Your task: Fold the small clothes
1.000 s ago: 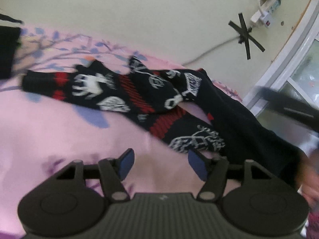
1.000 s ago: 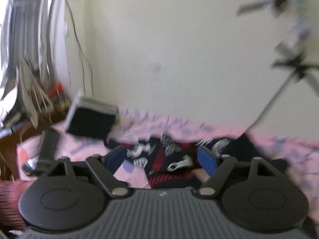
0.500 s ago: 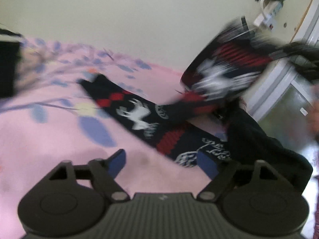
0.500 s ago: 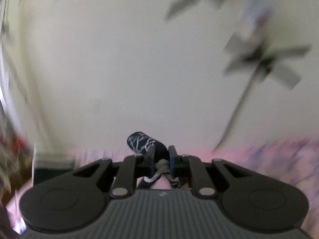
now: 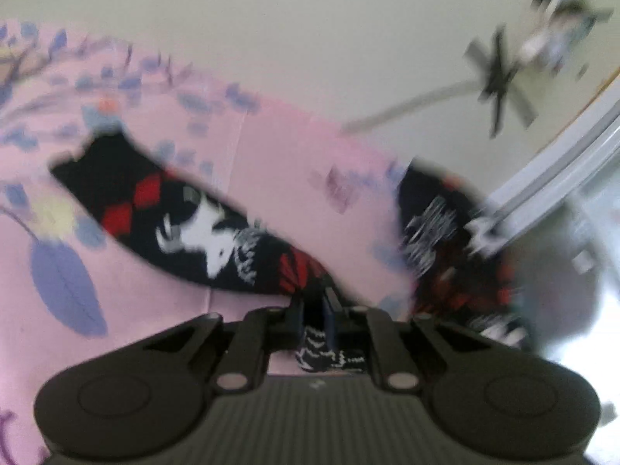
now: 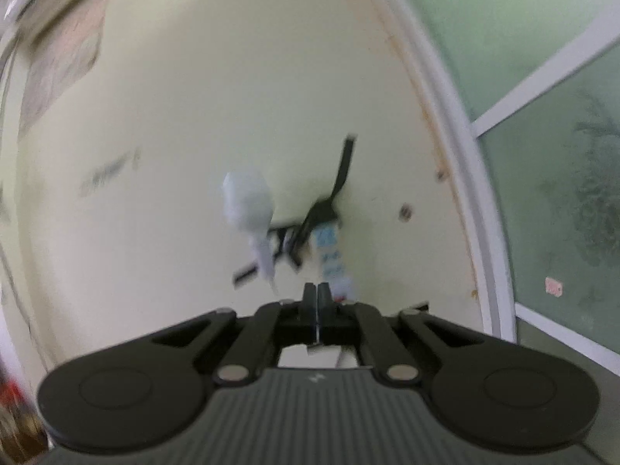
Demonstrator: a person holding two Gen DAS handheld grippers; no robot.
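In the left wrist view a black sock (image 5: 186, 224) with red diamonds and a white deer lies across the pink floral sheet (image 5: 271, 155). My left gripper (image 5: 314, 306) is shut on its near end. A second patterned sock (image 5: 445, 240) lies bunched at the right, blurred. In the right wrist view my right gripper (image 6: 317, 294) has its jaws pressed together, pointing up at the wall; no sock shows between them.
A cream wall (image 5: 310, 38) rises behind the sheet, with a taped cable (image 5: 500, 77) and a power strip (image 6: 329, 255). A white window frame (image 6: 465, 193) and frosted glass (image 6: 562, 155) stand at the right.
My left gripper closed on the near end of the deer sock. My right gripper swung upward toward the wall, and the sock it held half a second ago is out of its view.
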